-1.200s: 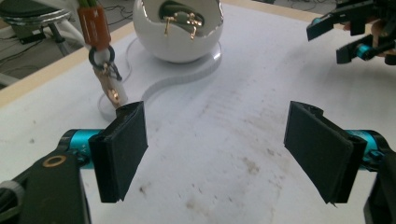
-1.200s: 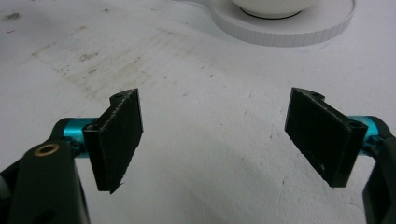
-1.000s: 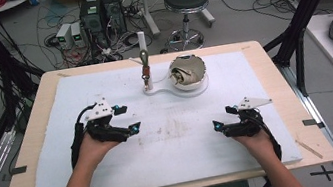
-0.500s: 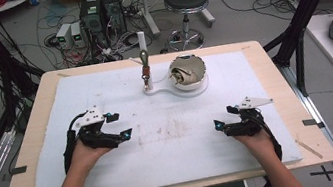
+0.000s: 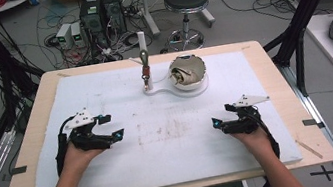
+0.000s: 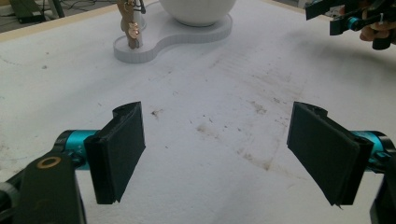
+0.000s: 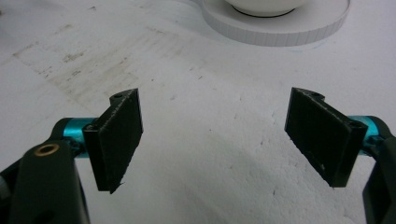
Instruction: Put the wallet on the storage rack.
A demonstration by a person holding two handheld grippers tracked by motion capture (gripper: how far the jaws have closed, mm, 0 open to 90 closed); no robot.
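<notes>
White foam board (image 5: 174, 158) covers the pale wooden table (image 5: 270, 57), stained brown near its middle, and both grippers rest low over it on the person's side. The nearest thing to them is the white figure-eight-shaped plastic base (image 5: 174, 90) at the far centre of the board. It carries a round beige and white ball-like object (image 5: 188, 71) on its wider end and a slim white upright post (image 5: 144, 56) on its narrower end, with a small olive and reddish clip (image 5: 144, 66) hanging against the post. What exactly the ball-like object is made of is hard to tell from the high view.

The left gripper (image 5: 111, 126) lies to the left of the board's middle, well apart from the base, its jaws pointing towards the right and slightly away from the person. In the left gripper view the two black pads (image 6: 122, 149) stand wide apart with bare board between them, touching nothing; the base (image 6: 187, 35) sits ahead and a little to the left, and the right gripper (image 6: 345, 18) shows in the top right corner.

The right gripper (image 5: 221, 117) lies to the right of the middle, also well apart from the base, its jaws pointing left. In the right gripper view its pads (image 7: 119, 135) are spread wide over bare board, holding nothing, and the rim of the base (image 7: 280, 23) lies ahead at the top.
</notes>
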